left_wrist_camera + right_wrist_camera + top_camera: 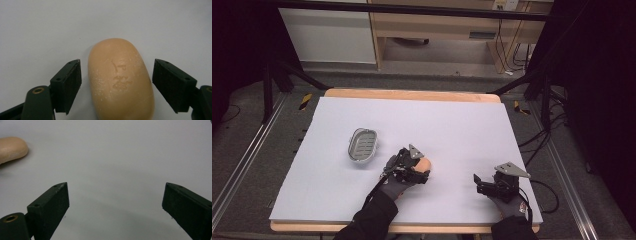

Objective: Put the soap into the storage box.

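A tan oval soap bar [121, 80] with a stamped mark lies flat on the pale grey mat [452, 125]. My left gripper [116, 75] is open and straddles it, one black pad on each side with a small gap to the soap. In the high view the soap [427, 163] peeks out past the left gripper [421, 168] near the mat's middle front. An empty grey oval soap dish [363, 145] sits to the left of it. My right gripper [477, 182] rests open at the front right with nothing between its fingers. The right gripper view has the soap [11, 148] at its far left beyond the right gripper [115, 197].
The mat covers a wooden table [412, 94] whose edge shows at the back. Black frame legs and cables [539, 135] run along the floor at both sides. A wooden cabinet [437, 25] stands behind the table.
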Tool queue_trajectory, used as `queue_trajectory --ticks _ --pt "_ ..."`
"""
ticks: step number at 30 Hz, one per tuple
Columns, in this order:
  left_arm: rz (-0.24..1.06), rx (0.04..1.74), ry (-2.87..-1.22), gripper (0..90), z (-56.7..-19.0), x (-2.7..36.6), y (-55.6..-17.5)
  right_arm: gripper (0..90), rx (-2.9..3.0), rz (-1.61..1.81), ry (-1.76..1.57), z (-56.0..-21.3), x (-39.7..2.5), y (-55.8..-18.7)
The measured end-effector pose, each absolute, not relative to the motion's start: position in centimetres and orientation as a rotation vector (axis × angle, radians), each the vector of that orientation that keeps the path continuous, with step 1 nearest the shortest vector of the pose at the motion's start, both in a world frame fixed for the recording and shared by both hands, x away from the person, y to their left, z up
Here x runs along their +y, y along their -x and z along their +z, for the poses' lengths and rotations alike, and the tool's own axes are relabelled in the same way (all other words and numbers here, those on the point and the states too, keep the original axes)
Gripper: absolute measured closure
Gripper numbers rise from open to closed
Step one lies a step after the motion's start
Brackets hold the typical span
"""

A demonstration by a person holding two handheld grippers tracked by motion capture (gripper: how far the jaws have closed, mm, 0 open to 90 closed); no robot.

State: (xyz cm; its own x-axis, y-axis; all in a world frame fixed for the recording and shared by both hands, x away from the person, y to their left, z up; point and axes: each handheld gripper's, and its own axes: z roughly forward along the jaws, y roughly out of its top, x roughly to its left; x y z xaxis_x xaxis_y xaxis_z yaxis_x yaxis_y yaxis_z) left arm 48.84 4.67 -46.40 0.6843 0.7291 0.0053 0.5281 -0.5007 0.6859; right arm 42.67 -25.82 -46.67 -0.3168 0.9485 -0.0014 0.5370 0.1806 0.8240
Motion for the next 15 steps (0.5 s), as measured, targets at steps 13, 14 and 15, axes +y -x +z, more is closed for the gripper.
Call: queue_trajectory --ticks 13,14,15 --pt "0.347 0.992 -2.237 26.3 -47.4 4.5 -49.1 7.5 1.936 1.015 -1.390 -46.7 -25.8 -42.7" --pt "0.350 0.990 -2.241 26.3 -47.5 4.5 -49.1 7.4 1.937 1.015 -1.391 -46.7 -25.8 -42.7" --pt "0.351 0.991 -2.240 26.4 -47.5 4.5 -49.1 7.4 1.939 1.015 -1.390 -46.7 -25.8 -42.7"
